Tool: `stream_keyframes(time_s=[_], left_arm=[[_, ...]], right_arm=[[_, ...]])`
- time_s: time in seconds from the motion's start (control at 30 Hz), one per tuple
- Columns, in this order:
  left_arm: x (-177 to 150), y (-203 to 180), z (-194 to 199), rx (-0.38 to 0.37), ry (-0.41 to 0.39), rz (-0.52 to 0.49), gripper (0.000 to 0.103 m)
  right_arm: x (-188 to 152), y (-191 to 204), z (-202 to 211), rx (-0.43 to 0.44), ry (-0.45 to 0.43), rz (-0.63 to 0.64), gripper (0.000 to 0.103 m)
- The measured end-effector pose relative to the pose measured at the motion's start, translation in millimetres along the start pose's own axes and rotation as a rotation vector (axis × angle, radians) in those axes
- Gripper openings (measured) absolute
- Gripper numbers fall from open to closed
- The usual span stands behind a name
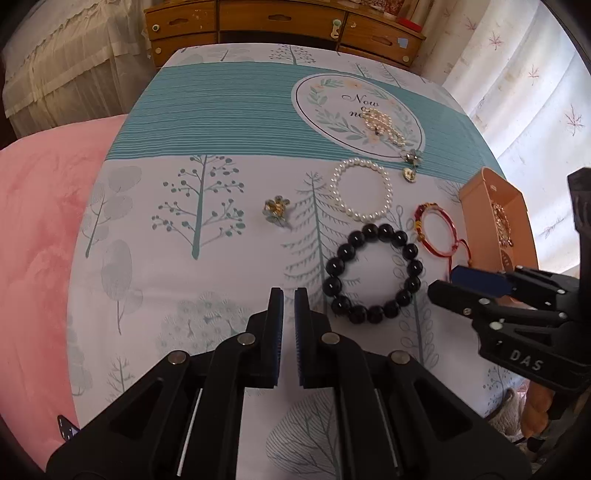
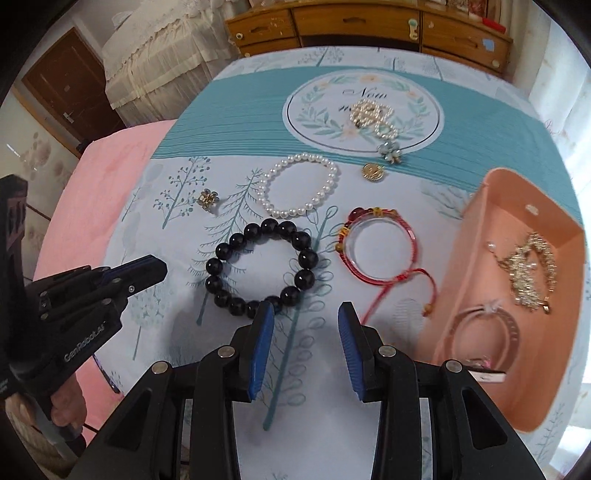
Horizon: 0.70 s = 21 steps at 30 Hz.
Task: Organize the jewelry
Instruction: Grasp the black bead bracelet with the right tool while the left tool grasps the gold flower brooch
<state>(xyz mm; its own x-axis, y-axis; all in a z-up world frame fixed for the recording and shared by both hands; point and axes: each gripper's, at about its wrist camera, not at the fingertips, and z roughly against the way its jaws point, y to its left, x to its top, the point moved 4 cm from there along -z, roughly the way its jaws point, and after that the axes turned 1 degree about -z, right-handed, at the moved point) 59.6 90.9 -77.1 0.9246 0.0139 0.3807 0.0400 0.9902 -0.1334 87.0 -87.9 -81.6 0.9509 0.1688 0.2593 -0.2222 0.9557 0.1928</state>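
A black bead bracelet [image 1: 372, 272] [image 2: 261, 267], a white pearl bracelet [image 1: 362, 189] [image 2: 299, 184], a red cord bracelet [image 1: 436, 229] [image 2: 376, 246], a flower brooch [image 1: 277, 211] [image 2: 209, 199], a gold pendant [image 2: 373, 172] and a pearl heap [image 2: 371, 114] lie on the patterned cloth. A peach box [image 2: 480, 258] [image 1: 480, 206] at the right holds a gold chain [image 2: 532, 271] and a bangle [image 2: 484, 338]. My left gripper [image 1: 289, 301] [image 2: 157, 267] is nearly shut and empty, left of the black bracelet. My right gripper [image 2: 306, 315] [image 1: 448, 282] is open and empty, just in front of the black and red bracelets.
A pink blanket [image 1: 37, 240] lies left of the cloth. A wooden drawer chest [image 1: 280, 26] stands at the far end. White curtains [image 1: 535, 92] hang at the right.
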Motion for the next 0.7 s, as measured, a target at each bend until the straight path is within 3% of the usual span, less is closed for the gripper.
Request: stream_keyframes(time_s=[0.3,0.47,0.6,0.63,0.67,0.7], left_arm=[[34.4,19.3,-15.9,-0.036,0.0,0.009,0.004],[43.4,19.3,-30.1,-0.073,0.034,0.005,0.005],[46.0,12.2,-33.4,-0.11,0.04,-0.013,0.006],[46.6,10.4,-33.0,-0.116,0.038,-0.02,0.014],[47.3,9.0,-32.6,-0.115,0.035,-0.026,0.036],[48.2,8.0,-32.1,-0.111,0.029,-0.028,0.051]], right_arm=[[20.2,6.5,-42.4,-0.028,0.056,0.0,0.036],[23.0,13.0,-48.6,-0.073,0.023,0.061,0.036],[22.2,15.6,-49.4,-0.126,-0.015,0.114,0.024],[21.4,15.1,-48.9,-0.123,-0.02,0.116,0.024],[20.6,14.9,-48.5,-0.117,-0.024,0.114,0.024],[21.3,13.4,-48.0,-0.108,-0.026,0.11,0.023]])
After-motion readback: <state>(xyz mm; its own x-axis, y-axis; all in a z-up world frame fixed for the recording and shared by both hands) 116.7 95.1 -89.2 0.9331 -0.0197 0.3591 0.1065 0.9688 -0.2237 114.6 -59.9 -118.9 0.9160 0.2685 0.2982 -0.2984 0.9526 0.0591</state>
